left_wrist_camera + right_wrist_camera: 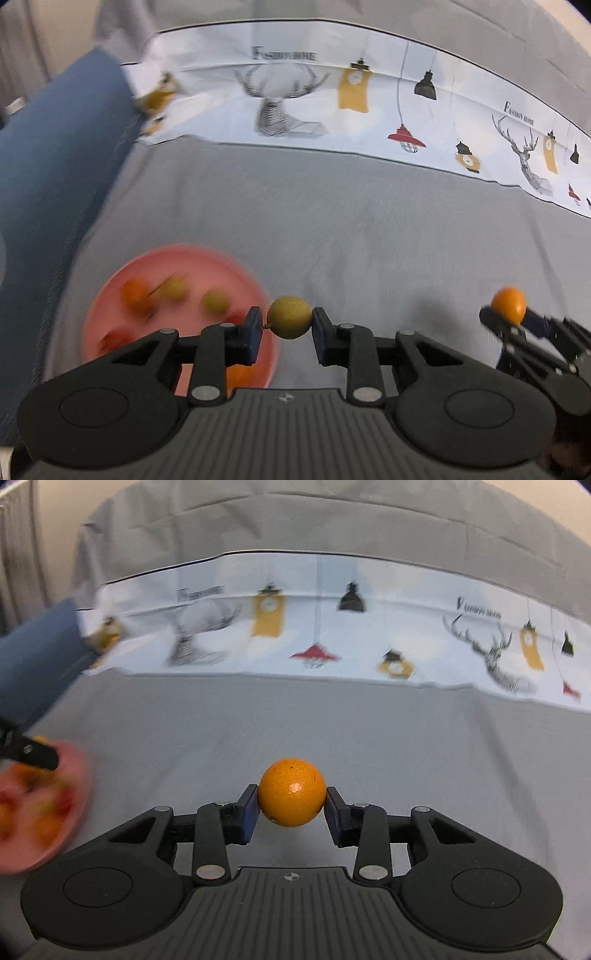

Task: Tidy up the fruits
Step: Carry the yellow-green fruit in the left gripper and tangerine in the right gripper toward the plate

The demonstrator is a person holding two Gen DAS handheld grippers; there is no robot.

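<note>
My left gripper [289, 323] is shut on a small yellow-green round fruit [289, 316], held above the grey cloth just right of a pink plate [110, 288]. The plate carries several blurred fruits, orange, yellow-green and red. My right gripper [291, 805] is shut on an orange [292, 792], lifted over the grey cloth. In the left wrist view that same orange [509, 304] shows at the right edge in the right gripper [508, 321]. The right wrist view has the pink plate [79, 794] at its left edge, with a finger of the left gripper [33, 755] over it.
A grey cloth [332, 221] covers the surface. Behind it lies a white printed sheet [295, 92] with deer, lamps and clocks. A dark blue cushion [55, 166] stands at the left. Both views are motion-blurred.
</note>
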